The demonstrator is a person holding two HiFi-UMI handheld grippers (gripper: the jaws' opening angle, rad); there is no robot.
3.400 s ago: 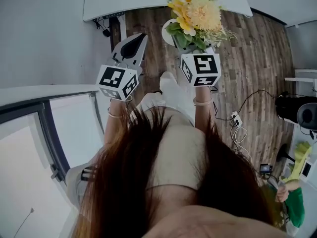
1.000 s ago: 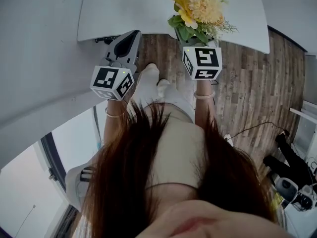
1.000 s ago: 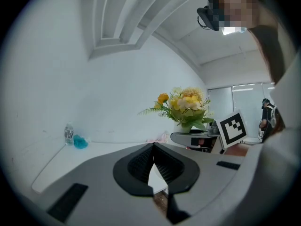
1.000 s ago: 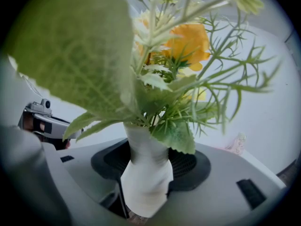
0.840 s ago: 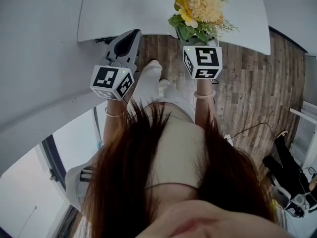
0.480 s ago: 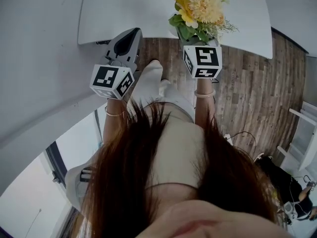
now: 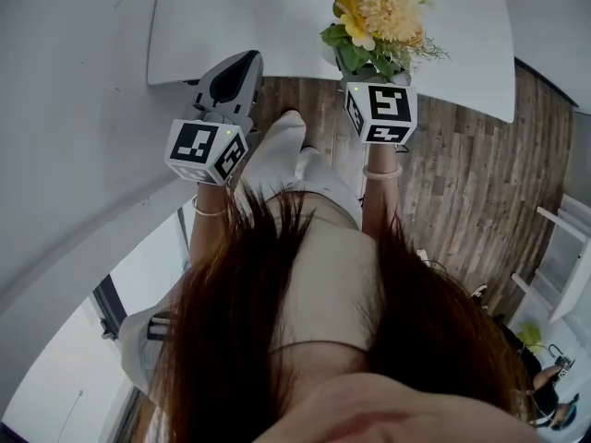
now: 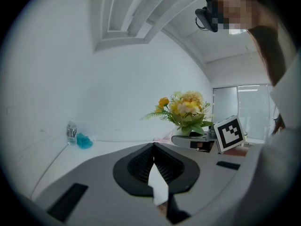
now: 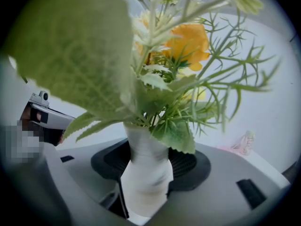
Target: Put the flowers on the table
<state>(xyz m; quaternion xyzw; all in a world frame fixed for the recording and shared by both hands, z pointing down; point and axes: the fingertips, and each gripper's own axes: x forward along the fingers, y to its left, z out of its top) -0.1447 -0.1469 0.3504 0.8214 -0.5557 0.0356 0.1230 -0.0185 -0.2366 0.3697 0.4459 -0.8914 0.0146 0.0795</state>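
A bunch of yellow and cream flowers (image 7: 380, 18) with green leaves stands in a white vase (image 9: 143, 182). My right gripper (image 9: 146, 150) is shut on the vase's body and holds it upright; the leaves and blooms (image 9: 188, 41) fill most of the right gripper view. In the head view the right gripper (image 7: 371, 74) carries the bunch over the near edge of the white table (image 7: 268, 17). My left gripper (image 7: 246, 61) is level with it, to the left, at the table's edge. It is shut with nothing in it (image 8: 153, 147). The flowers (image 8: 187, 109) also show in the left gripper view.
A clear bottle (image 8: 71, 131) and a blue lump (image 8: 84, 141) stand on the table by the wall. A small pink thing (image 9: 244, 142) lies further along the table. Wooden floor (image 7: 462, 173) is below, a white wall to the left, the person's white shoes (image 7: 277, 146) by the table.
The person has walked up to the table. The flowers, earlier over the floor, now hang over the table's near edge. Both grippers keep their hold and spacing.
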